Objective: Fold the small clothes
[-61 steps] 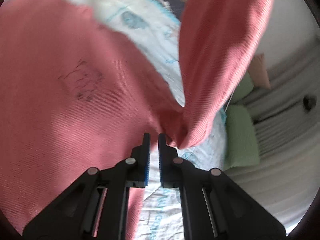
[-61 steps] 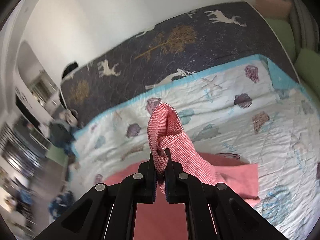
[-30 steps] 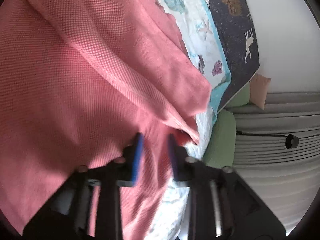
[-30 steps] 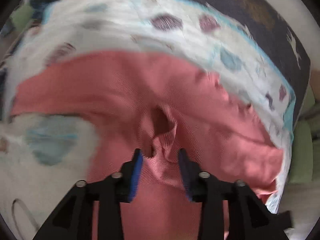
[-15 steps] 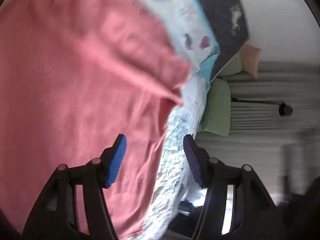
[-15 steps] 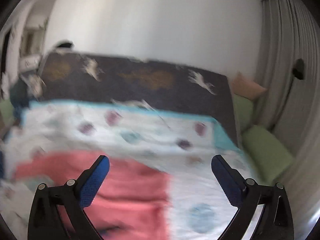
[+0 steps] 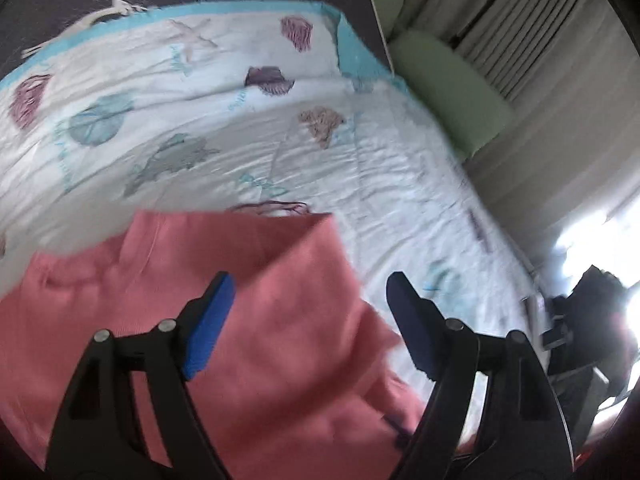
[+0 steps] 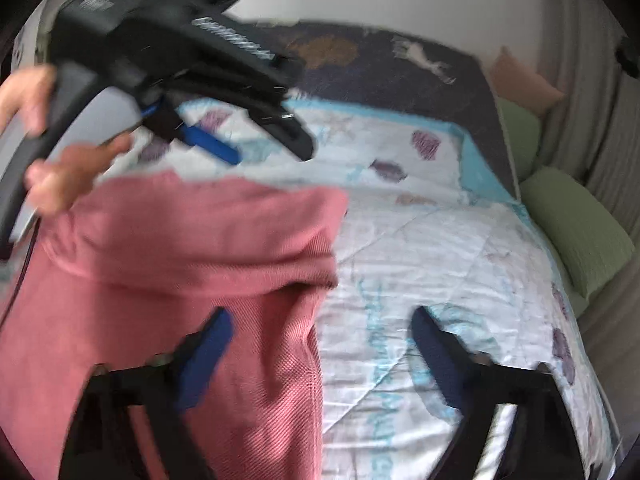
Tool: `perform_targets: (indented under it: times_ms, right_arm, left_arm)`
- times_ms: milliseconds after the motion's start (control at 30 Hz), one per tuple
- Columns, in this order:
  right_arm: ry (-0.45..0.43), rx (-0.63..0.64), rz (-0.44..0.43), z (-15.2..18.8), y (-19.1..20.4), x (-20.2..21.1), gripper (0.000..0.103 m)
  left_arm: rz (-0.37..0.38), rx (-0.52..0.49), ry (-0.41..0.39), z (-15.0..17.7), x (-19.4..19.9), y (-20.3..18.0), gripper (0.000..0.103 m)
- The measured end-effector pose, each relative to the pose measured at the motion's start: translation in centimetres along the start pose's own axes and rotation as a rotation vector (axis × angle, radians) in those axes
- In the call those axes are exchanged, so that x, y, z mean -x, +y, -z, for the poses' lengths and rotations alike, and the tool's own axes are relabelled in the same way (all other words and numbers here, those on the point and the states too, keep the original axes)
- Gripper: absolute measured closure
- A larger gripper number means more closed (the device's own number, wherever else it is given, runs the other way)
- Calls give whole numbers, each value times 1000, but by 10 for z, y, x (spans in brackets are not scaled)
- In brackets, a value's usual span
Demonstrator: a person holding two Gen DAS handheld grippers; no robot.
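I am working over a bed spread with a white quilt printed with shells and fish, a dark deer-patterned cover beyond it and green cushions off to the right by grey curtains. The pink garment lies on the quilt directly under and ahead of the left tongs, whose jaws stand wide apart and hold nothing. From the right tongs, also spread wide and empty, the garment sits below the left finger and ahead to the left, with one layer already lying doubled over across its far part. The person's hand on the left tool shows at upper left. The cloth looks like a light, soft waffle knit that I expect will drape and sag, so I judge a single-point pinch would let it droop. I would take it at the two corners of the nearest hem, one per tongs, gripping both layers together.
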State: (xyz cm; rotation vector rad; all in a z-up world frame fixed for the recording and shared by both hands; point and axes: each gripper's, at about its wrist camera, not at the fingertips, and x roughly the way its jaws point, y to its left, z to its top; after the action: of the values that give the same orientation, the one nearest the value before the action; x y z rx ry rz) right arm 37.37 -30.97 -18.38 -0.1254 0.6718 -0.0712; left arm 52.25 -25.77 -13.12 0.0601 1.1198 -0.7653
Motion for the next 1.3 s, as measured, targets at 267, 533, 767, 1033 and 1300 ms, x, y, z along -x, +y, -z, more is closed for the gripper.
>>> perform_targets:
  times_ms: [267,533,767,1033,1300]
  right_arm:
    - [106,-177,-102,3,-24,-46,82]
    - [120,-326,-173,11,-39,-41,98]
    - [121,-381,-116,29,-63,-33,98]
    - [-42,-437,-260,2,-73,-5,94]
    - [222,-117,-233,-11,-7,-65,97]
  left_arm:
    - [149,223,5,-13,-52,34,26]
    - [18,173,-45,-6,-58,46,92]
    - [-2,190,-141,-8,-54,57,95]
    - [347,-2,-223,6,-8,20,51]
    - [154,-81,-121,51,-32,25,56]
